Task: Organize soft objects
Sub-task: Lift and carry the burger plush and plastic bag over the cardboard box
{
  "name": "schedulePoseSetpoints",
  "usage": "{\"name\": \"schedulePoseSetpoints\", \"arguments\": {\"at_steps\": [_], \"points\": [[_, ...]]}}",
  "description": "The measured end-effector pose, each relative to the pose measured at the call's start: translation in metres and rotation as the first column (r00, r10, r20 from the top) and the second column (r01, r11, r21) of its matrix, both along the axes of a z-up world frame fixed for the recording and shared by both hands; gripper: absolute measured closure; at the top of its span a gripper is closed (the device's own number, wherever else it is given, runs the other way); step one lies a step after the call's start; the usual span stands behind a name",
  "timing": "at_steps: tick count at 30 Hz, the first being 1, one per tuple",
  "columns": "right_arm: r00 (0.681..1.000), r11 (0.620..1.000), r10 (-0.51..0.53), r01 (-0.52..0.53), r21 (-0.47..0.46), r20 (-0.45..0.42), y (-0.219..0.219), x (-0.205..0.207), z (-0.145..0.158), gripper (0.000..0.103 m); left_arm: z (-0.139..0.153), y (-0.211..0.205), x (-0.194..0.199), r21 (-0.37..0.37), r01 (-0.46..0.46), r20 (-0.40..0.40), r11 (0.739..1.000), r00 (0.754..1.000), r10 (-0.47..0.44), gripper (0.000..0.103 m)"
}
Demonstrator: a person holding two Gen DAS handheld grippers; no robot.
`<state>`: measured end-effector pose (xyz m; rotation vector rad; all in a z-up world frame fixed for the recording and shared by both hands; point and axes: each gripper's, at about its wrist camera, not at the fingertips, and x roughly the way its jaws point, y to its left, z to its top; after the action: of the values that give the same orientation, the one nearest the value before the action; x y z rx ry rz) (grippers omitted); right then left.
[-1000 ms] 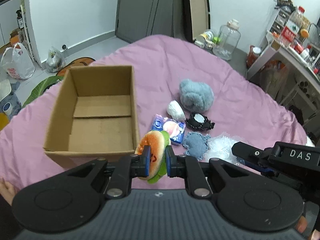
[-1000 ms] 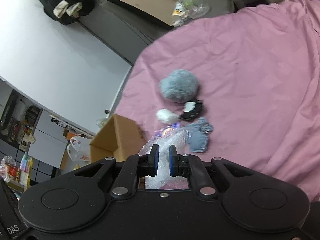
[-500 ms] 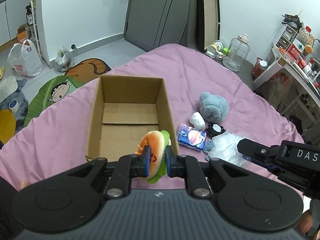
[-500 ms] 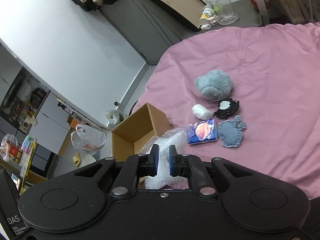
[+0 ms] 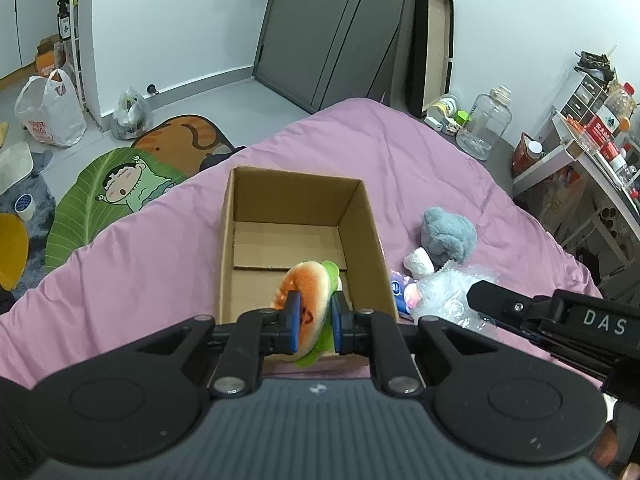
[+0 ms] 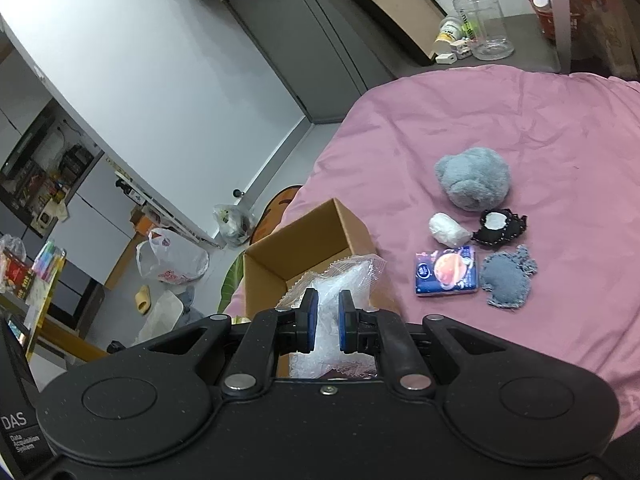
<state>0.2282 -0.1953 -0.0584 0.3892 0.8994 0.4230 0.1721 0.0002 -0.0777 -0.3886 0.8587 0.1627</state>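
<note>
My left gripper is shut on a plush hamburger and holds it over the near end of an open cardboard box on the pink bed. My right gripper is shut on a clear plastic bag, held beside the box; the bag also shows in the left wrist view. On the bed lie a grey plush, a white roll, a black pouch, a blue packet and a denim patch.
The pink bed cover drops off at the left to a floor with a cartoon leaf mat and plastic bags. A clear jug and a cluttered shelf stand at the right.
Both grippers have risen and drawn back. The left one has carried the hamburger from beside the box's right wall to over its near end. The right one has lifted the bag toward the box.
</note>
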Motion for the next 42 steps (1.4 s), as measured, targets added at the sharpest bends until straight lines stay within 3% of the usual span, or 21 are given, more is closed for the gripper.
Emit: {"name": "schedulePoseSetpoints", "arguments": {"at_steps": [16, 30, 42], "points": [[0.999, 0.998, 0.041, -0.041, -0.051, -0.001, 0.041, 0.025, -0.015, 0.092, -0.022, 0.028, 0.025, -0.056, -0.013, -0.010, 0.998, 1.000, 0.012, 0.088], [0.998, 0.996, 0.057, -0.059, -0.069, -0.025, 0.062, 0.060, -0.029, 0.092, -0.041, 0.047, 0.072, -0.084, -0.024, -0.025, 0.996, 0.999, 0.022, 0.088], [0.996, 0.993, 0.087, -0.089, -0.072, -0.035, 0.078, 0.089, -0.043, 0.092, -0.051, 0.056, 0.106, -0.039, -0.052, -0.040, 0.998, 0.998, 0.051, 0.086]]}}
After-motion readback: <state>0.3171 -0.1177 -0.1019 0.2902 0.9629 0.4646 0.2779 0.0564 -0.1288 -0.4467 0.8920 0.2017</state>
